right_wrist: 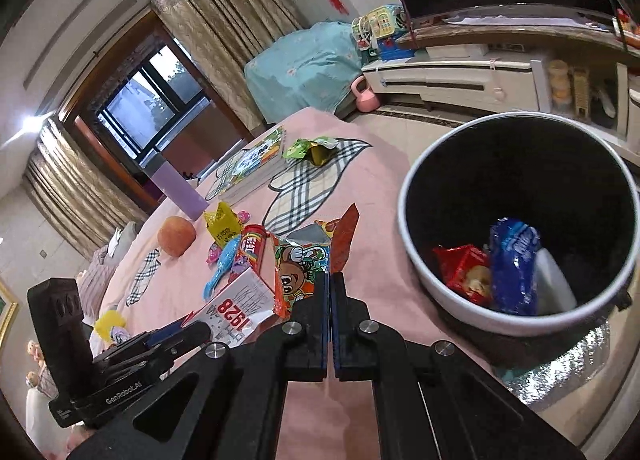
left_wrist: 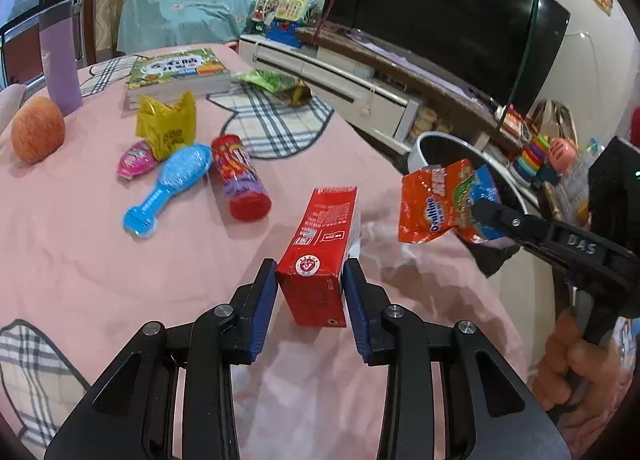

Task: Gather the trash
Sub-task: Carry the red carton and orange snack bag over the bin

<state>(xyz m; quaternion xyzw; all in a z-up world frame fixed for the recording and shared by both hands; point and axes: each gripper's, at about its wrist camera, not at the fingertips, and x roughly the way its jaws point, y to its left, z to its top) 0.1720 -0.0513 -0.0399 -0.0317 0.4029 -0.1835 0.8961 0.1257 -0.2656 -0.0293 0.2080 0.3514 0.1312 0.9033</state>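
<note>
My left gripper (left_wrist: 310, 280) is shut on a red carton (left_wrist: 320, 256) and holds it over the pink table. My right gripper (right_wrist: 330, 280) is shut on an orange snack wrapper (right_wrist: 300, 272), held near the table's edge beside the white trash bin (right_wrist: 416, 260). In the left wrist view the right gripper (left_wrist: 480, 210) holds that wrapper (left_wrist: 436, 200) in front of the bin (left_wrist: 430, 144). The bin holds a red packet (right_wrist: 460, 268) and a blue packet (right_wrist: 514, 264).
On the pink tablecloth (left_wrist: 80, 240) lie a red can (left_wrist: 240, 176), a blue brush (left_wrist: 172, 188), a pink packet (left_wrist: 136, 160), a yellow wrapper (left_wrist: 168, 128), an apple (left_wrist: 38, 130), a purple cup (left_wrist: 60, 60), books (left_wrist: 176, 74) and a green wrapper (left_wrist: 276, 82). A TV cabinet (left_wrist: 340, 80) stands behind.
</note>
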